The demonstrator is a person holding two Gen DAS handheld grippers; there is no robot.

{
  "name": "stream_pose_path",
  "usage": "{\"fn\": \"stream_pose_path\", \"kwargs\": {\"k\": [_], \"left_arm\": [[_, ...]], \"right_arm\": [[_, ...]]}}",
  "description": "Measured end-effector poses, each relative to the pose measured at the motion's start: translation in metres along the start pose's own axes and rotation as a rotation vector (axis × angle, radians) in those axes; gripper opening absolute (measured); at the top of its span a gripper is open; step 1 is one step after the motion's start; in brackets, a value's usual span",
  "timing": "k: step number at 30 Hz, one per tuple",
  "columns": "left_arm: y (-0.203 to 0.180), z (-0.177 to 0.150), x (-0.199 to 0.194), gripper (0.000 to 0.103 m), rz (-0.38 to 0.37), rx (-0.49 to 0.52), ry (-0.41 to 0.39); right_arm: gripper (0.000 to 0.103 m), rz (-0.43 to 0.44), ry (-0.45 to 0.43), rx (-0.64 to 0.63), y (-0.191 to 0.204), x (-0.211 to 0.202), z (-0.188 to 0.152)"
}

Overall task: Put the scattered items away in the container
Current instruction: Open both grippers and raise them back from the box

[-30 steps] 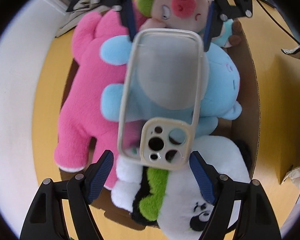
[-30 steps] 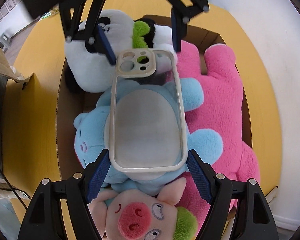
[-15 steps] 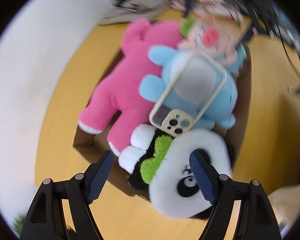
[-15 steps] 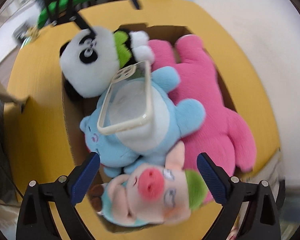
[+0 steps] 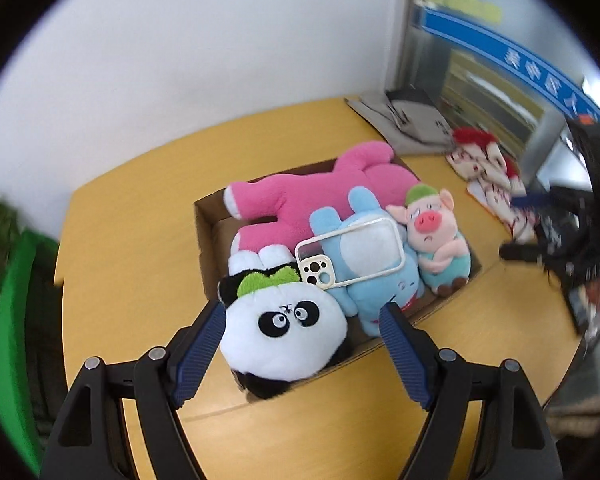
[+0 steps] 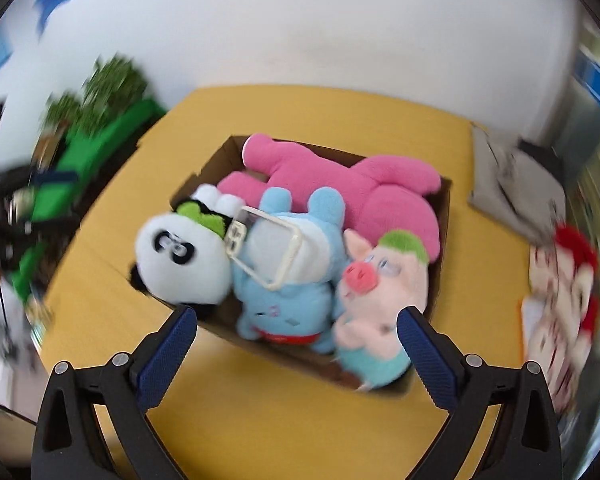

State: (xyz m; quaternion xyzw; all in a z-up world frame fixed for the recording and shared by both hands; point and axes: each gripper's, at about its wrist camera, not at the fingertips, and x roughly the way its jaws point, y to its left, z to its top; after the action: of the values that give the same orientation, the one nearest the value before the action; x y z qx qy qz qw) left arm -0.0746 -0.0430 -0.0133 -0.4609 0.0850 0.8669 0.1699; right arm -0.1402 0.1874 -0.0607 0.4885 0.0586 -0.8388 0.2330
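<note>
A cardboard box (image 5: pixel 208 236) (image 6: pixel 204 168) on the yellow table holds a pink plush (image 5: pixel 324 196) (image 6: pixel 380 196), a blue plush (image 5: pixel 384 292) (image 6: pixel 284 300), a panda plush (image 5: pixel 280 332) (image 6: pixel 180 264) and a pig plush (image 5: pixel 436 236) (image 6: pixel 380 284). A cream clear phone case (image 5: pixel 352 256) (image 6: pixel 266 250) lies on the blue plush. My left gripper (image 5: pixel 302 350) is open and empty, held back above the box's near side. My right gripper (image 6: pixel 298 354) is open and empty, also held back from the box.
A grey folded bag (image 5: pixel 404 120) (image 6: pixel 512 184) and red-and-white printed items (image 5: pixel 492 184) (image 6: pixel 564 292) lie on the table beyond the box. A green object with a plant (image 5: pixel 8 280) (image 6: pixel 88 136) stands off the table's edge. A white wall is behind.
Both grippers have let go of the phone case, left it on the blue plush and pulled far back and up from the box. The views are blurred by motion.
</note>
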Motion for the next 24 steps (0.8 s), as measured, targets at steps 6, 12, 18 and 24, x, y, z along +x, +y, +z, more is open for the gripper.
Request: {"fn": "stream_pose_path", "kwargs": {"k": [6,12,18,24], "left_arm": [[0.000,-0.016,-0.036,0.079,0.016,-0.224,-0.061],[-0.020,-0.028,-0.061,0.079,0.077,-0.246,-0.061],[-0.036,-0.037,-0.093,0.079,0.064,-0.272,-0.131],[-0.036,-0.041,-0.112,0.079,0.067,-0.296,-0.172]], "right_arm": [[0.102,-0.062,0.013,0.057,0.040,-0.021,-0.018],[0.102,-0.177,0.007,0.113,0.054,-0.046,-0.032],[0.102,-0.217,-0.052,0.054,0.084,-0.079,-0.041],[0.102,-0.241,-0.100,0.062,0.100,-0.099,-0.045]]}}
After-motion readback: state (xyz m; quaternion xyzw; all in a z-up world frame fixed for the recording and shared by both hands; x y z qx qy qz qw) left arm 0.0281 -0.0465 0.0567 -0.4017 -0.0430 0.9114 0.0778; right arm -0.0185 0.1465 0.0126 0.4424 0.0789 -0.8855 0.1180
